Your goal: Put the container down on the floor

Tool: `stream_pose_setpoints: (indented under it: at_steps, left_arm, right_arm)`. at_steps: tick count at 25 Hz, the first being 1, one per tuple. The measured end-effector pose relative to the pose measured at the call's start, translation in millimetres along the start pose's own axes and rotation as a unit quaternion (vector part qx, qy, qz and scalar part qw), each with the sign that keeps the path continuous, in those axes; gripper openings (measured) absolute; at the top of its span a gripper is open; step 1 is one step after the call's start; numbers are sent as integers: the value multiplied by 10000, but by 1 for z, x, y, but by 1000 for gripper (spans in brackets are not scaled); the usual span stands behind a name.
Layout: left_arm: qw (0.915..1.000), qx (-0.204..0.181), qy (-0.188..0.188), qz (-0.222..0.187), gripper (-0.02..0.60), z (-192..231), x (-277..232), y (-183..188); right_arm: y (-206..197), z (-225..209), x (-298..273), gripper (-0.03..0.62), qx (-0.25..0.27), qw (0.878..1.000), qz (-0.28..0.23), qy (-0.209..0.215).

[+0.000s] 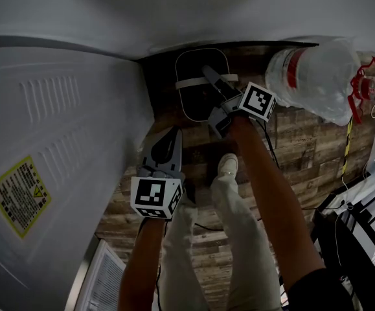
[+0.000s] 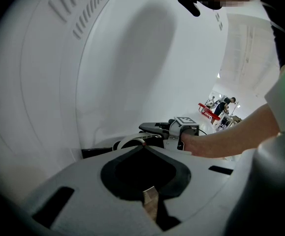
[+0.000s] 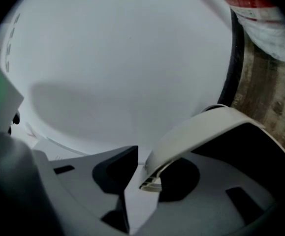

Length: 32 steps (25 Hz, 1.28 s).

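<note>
The right hand-held gripper (image 1: pixel 212 76) stands slightly apart around the white handle (image 3: pixel 206 132) of the container (image 1: pixel 190 105); the left hand-held gripper (image 1: pixel 173 135) is closed, empty.

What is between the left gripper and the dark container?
Only bare wooden floor lies between the left gripper and the container; the head view shows it.

Container (image 1: pixel 190 105) between appliance (image 1: pixel 45 141) at left, bottle (image 1: pixel 317 76) at right.

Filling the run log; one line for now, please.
left tool shut, empty | right tool open, handle between jaws | container beside appliance
</note>
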<state>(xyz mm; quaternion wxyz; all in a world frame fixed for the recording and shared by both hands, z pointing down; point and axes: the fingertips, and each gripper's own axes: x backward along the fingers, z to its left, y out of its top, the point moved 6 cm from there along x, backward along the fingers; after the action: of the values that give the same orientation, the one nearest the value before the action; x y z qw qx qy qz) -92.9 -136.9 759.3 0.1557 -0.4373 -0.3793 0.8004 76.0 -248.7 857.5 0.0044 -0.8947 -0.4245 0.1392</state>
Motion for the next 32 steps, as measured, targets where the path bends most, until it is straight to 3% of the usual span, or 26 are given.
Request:
stream_pose_setpoints:
  at_steps: [12, 26, 32]
  left_arm:
    - [10000, 50, 67, 6, 18, 0, -5, 2]
    - [10000, 32, 59, 14, 18, -3, -2, 6]
    - [10000, -8, 6, 7, 18, -16, 12, 24]
  right_arm:
    - [5, 0, -12, 186, -119, 9999, 113, 32]
    - [2, 8, -11, 186, -113, 9996, 198, 169]
    - [0, 31, 7, 171, -43, 9997, 206, 159]
